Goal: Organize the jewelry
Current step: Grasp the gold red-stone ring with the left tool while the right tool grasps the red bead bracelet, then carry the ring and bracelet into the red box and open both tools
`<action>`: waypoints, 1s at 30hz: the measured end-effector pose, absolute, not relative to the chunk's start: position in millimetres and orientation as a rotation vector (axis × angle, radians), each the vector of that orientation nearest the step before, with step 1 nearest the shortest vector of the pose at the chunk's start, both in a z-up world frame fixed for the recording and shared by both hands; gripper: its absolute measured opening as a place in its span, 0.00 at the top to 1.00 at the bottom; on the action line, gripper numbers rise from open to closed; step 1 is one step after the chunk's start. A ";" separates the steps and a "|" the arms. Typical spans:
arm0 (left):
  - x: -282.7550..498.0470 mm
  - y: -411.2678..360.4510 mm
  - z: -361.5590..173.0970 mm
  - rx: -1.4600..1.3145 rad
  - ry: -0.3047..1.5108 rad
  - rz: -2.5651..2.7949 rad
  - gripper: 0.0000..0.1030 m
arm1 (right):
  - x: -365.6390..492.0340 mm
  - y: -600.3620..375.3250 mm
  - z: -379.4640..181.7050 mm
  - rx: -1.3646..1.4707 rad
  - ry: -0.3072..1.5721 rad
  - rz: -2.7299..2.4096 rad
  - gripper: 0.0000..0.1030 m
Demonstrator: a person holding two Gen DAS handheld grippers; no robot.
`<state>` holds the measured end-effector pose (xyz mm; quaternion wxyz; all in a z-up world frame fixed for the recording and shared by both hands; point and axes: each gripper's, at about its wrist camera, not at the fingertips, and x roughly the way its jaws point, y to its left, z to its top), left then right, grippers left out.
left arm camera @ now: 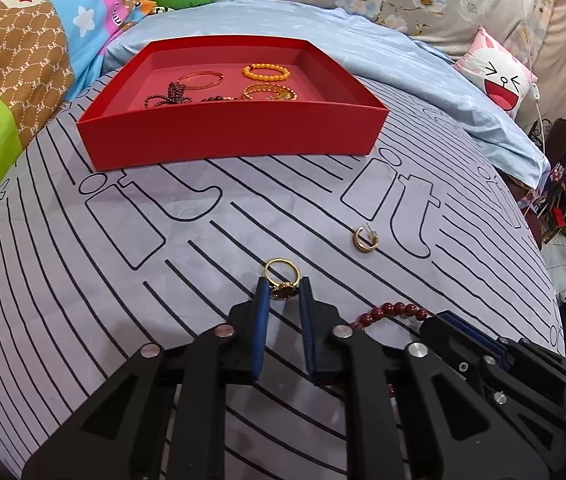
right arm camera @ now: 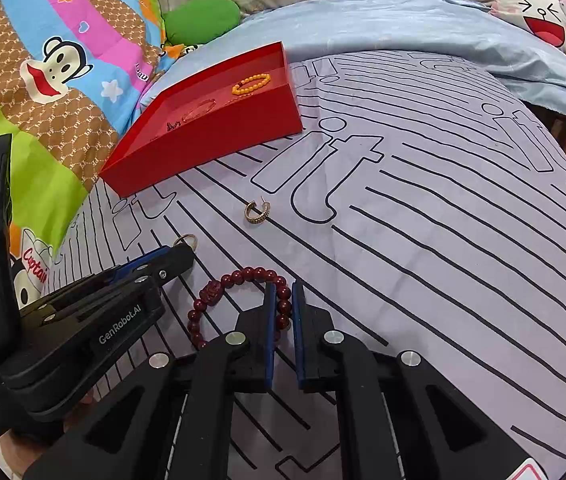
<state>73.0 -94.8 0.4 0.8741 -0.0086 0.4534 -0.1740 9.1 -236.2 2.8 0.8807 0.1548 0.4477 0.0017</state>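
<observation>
Down between the blue-padded fingers of the left gripper (left arm camera: 283, 290) sits a gold ring (left arm camera: 282, 280) with a dark, round, gold-rimmed face. The face lies right between the two fingertips, and the thin band loops out beyond them onto the striped bedsheet (left arm camera: 83, 280). The fingers stand close on either side of the face, but whether they actually pinch it cannot be told.

The right gripper (right arm camera: 282, 294) has its fingers narrowly parted around one side of a dark red bead bracelet (right arm camera: 239, 300). A few round, glossy beads lie in the slot between the pads, while the rest of the loop curves away to the left of the fingers, with one larger carved bead on its far left side. Contact with the pads is not clear, so its grip cannot be told either.

Ahead of both pairs of fingertips, a gold hoop earring (left arm camera: 365, 240) with a studded outer face lies alone on the sheet. Farther beyond stands a red tray (left arm camera: 235, 136), holding an orange bead bracelet (left arm camera: 266, 72), a thin reddish bangle (left arm camera: 201, 79), a gold beaded bracelet (left arm camera: 269, 92) and a dark bead strand (left arm camera: 171, 96).
</observation>
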 end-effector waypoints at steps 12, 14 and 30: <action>68.7 -80.2 10.9 -0.044 0.943 -0.367 0.86 | 6.0 -230.8 18.6 0.307 0.903 0.019 0.92; 67.2 -72.6 15.1 -0.053 0.942 -0.359 0.86 | 6.5 -229.9 25.2 0.301 0.890 0.024 0.92; 77.4 -19.5 45.5 -0.067 0.933 -0.297 0.86 | 36.2 -206.9 80.4 0.231 0.793 0.083 0.93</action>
